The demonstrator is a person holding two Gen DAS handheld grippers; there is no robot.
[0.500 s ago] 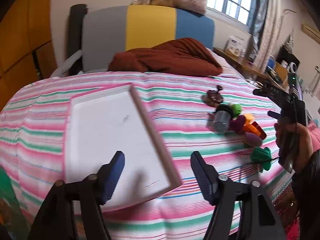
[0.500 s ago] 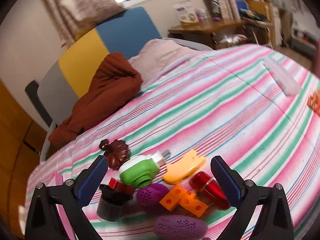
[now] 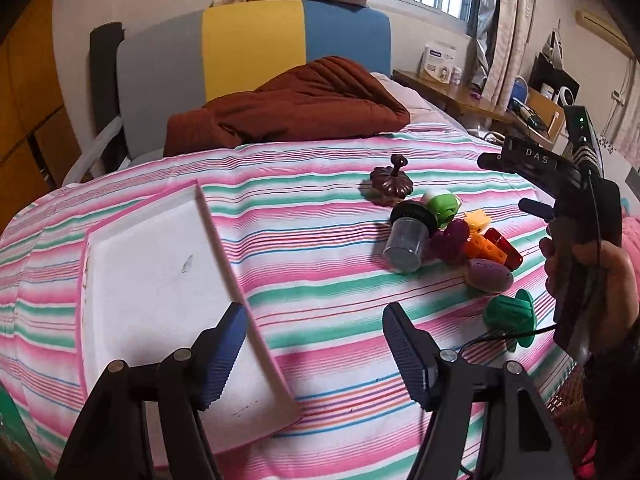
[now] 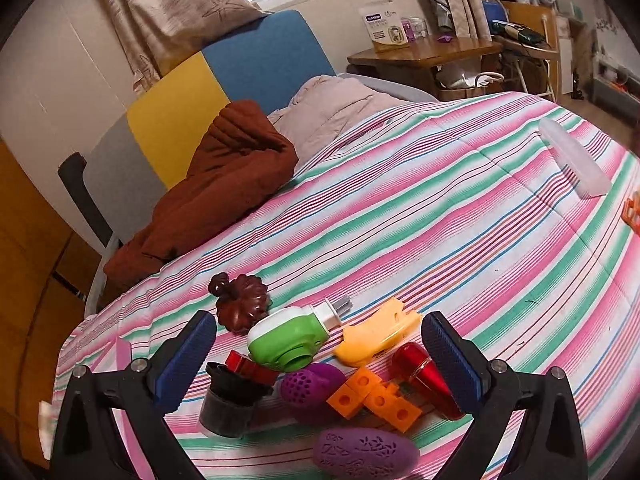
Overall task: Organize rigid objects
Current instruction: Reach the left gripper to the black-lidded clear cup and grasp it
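Note:
A white tray with a pink rim (image 3: 160,280) lies on the striped bed at the left. My left gripper (image 3: 316,356) hangs open over the tray's near right corner and touches nothing. To the right lies a pile of small hard items: a brown pumpkin lid (image 4: 242,304), a green-and-white plug-in device (image 4: 288,340), a yellow piece (image 4: 376,336), a red capsule (image 4: 424,376), orange blocks (image 4: 372,396), two purple eggs (image 4: 308,384), a black-capped jar (image 4: 228,404) and a green spool (image 3: 510,314). My right gripper (image 4: 318,360) stands wide open just above this pile, holding nothing.
A brown blanket (image 3: 288,108) is heaped by the grey, yellow and blue headboard (image 3: 248,52). A clear long case (image 4: 572,160) and an orange item (image 4: 634,212) lie far right on the bed. A hand (image 3: 608,280) holds the right gripper. A wooden desk (image 4: 420,50) stands behind.
The left gripper has swung slightly right and tipped up, so the tray sits further left in its view. The right gripper has stayed over the pile. Both jaws keep their width.

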